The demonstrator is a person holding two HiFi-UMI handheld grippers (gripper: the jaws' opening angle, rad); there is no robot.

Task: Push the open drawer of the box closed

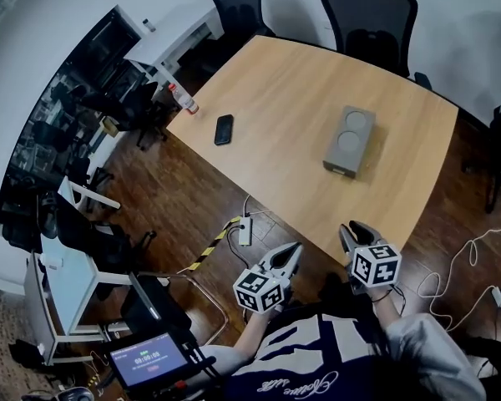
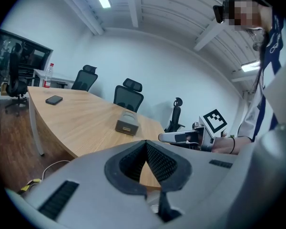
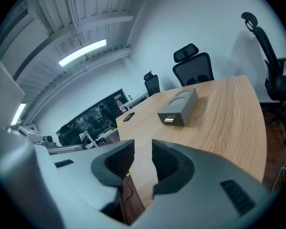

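From the head view, the box [image 1: 349,140] lies mid-table [image 1: 284,82], well apart from both grippers, which hang off the near edge. The left gripper [image 1: 293,250] and right gripper [image 1: 354,227] both have a long reach ahead. A rushed approach could meet the box at speed and shove it along the bare wood.

In the left gripper view, the pads meet at their tips with nothing between them. The box sits far off to the side, so this gripper is not placed to brace it. Unbraced, the box would probably slide instead of the drawer going in.

In the right gripper view, the fingers stand apart and empty, aimed roughly at the drawer [image 3: 169,120] on the box's near end. How far it sticks out is hard to tell. Parted tips could straddle or snag the small handle, and an off-centre push could turn the box.
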